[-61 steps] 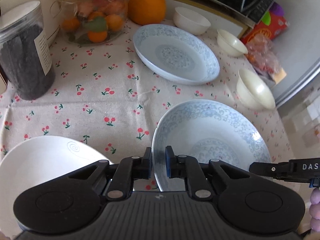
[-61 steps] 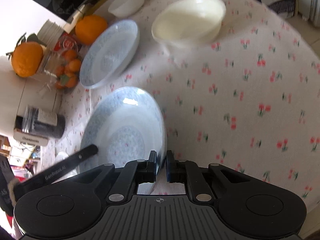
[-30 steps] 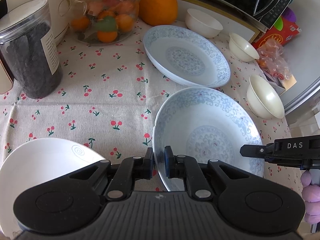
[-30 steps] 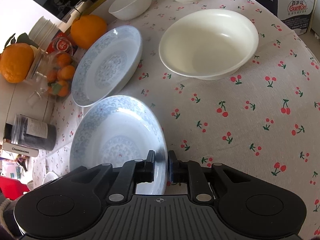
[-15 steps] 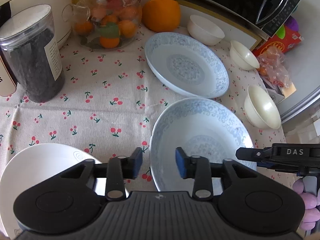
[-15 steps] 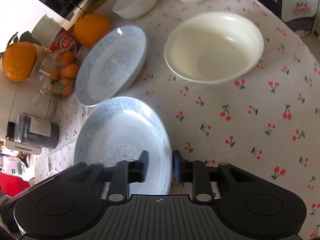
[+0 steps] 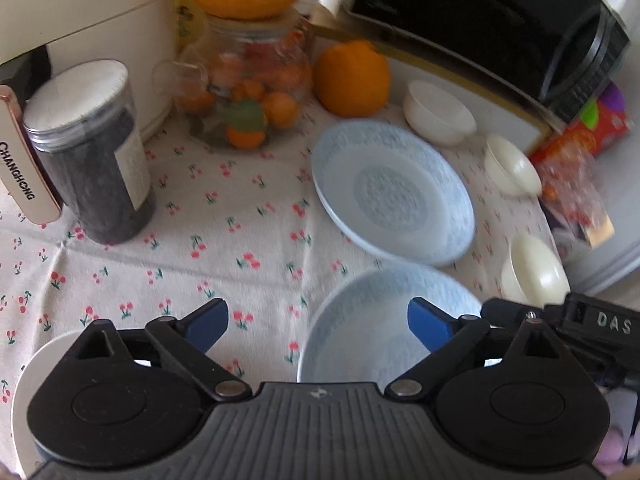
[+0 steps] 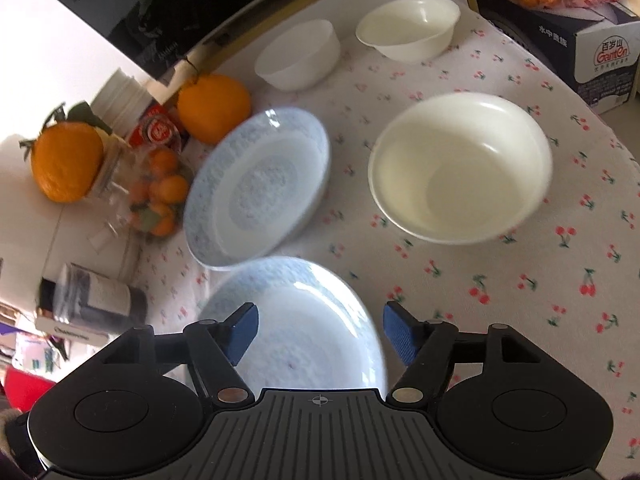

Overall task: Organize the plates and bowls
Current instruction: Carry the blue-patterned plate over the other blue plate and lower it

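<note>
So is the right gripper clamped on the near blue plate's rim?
No, the right gripper has its jaws opening, clear of the near blue plate.

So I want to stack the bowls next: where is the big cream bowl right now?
In the right wrist view the big cream bowl sits upright on the cherry-print tablecloth, right of the far blue patterned plate.

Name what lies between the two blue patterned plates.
Nothing: only a thin strip of cherry-print cloth separates the far plate from the near plate, seen in the right wrist view.
</note>
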A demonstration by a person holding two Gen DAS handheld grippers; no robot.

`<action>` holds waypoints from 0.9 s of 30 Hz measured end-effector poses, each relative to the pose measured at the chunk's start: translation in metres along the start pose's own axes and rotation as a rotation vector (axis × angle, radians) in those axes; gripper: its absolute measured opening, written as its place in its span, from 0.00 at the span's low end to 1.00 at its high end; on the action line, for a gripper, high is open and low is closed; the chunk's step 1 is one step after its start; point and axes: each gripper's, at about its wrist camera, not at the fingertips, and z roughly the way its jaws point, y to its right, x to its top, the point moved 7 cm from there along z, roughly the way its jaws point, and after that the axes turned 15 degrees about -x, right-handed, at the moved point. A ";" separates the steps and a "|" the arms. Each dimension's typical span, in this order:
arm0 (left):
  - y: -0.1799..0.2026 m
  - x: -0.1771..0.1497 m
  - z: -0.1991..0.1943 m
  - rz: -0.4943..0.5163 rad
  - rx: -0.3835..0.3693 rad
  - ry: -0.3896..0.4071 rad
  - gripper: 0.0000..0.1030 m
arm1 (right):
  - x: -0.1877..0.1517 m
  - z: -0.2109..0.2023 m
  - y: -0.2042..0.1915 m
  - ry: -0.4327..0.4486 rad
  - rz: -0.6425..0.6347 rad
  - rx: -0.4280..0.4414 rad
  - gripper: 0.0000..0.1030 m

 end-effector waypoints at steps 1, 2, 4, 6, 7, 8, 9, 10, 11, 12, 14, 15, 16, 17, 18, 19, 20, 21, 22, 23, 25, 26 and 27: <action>-0.002 0.004 0.002 -0.008 0.001 0.017 0.96 | 0.002 0.000 -0.002 0.006 0.007 0.008 0.68; -0.005 0.008 0.004 -0.017 0.009 0.034 0.96 | 0.005 0.001 -0.005 0.015 0.016 0.017 0.68; -0.013 0.016 0.009 -0.048 0.032 0.067 0.96 | 0.009 0.002 -0.009 0.031 0.036 0.027 0.68; -0.017 0.023 0.013 -0.083 0.029 0.095 0.96 | 0.015 0.004 -0.013 0.049 0.063 0.035 0.68; -0.018 0.027 0.014 -0.097 0.021 0.110 0.96 | 0.019 0.005 -0.014 0.058 0.078 0.041 0.68; -0.019 0.030 0.015 -0.107 0.013 0.126 0.96 | 0.022 0.006 -0.015 0.067 0.093 0.048 0.68; -0.019 0.033 0.017 -0.116 0.006 0.144 0.96 | 0.025 0.007 -0.016 0.074 0.107 0.055 0.68; -0.019 0.036 0.018 -0.122 -0.001 0.161 0.96 | 0.027 0.008 -0.016 0.079 0.119 0.061 0.68; -0.019 0.038 0.019 -0.126 -0.007 0.176 0.95 | 0.029 0.010 -0.016 0.084 0.127 0.066 0.68; -0.019 0.040 0.021 -0.131 -0.013 0.192 0.94 | 0.032 0.013 -0.016 0.088 0.135 0.070 0.68; -0.019 0.045 0.024 -0.134 -0.022 0.227 0.88 | 0.036 0.019 -0.015 0.098 0.148 0.068 0.68; -0.020 0.047 0.026 -0.134 -0.025 0.245 0.84 | 0.038 0.022 -0.014 0.103 0.158 0.068 0.68; -0.020 0.049 0.028 -0.137 -0.025 0.259 0.81 | 0.039 0.025 -0.013 0.106 0.169 0.071 0.68; -0.021 0.052 0.029 -0.143 -0.026 0.272 0.78 | 0.039 0.029 -0.013 0.105 0.181 0.076 0.68; -0.022 0.054 0.031 -0.153 -0.032 0.282 0.75 | 0.040 0.033 -0.014 0.104 0.194 0.085 0.68; -0.023 0.055 0.033 -0.164 -0.041 0.292 0.73 | 0.041 0.037 -0.015 0.104 0.208 0.097 0.68; -0.023 0.056 0.034 -0.174 -0.048 0.300 0.71 | 0.042 0.039 -0.016 0.107 0.221 0.106 0.68; -0.024 0.058 0.035 -0.181 -0.057 0.309 0.69 | 0.043 0.042 -0.018 0.109 0.236 0.117 0.68; -0.024 0.059 0.037 -0.183 -0.063 0.315 0.67 | 0.044 0.044 -0.019 0.112 0.245 0.125 0.68; -0.025 0.060 0.038 -0.182 -0.063 0.317 0.64 | 0.045 0.048 -0.021 0.113 0.253 0.131 0.68; -0.025 0.060 0.042 -0.173 -0.062 0.315 0.59 | 0.045 0.054 -0.025 0.115 0.254 0.125 0.68; -0.025 0.060 0.044 -0.168 -0.061 0.311 0.55 | 0.045 0.057 -0.027 0.119 0.251 0.115 0.67; -0.026 0.060 0.047 -0.163 -0.058 0.305 0.52 | 0.046 0.060 -0.028 0.124 0.244 0.100 0.67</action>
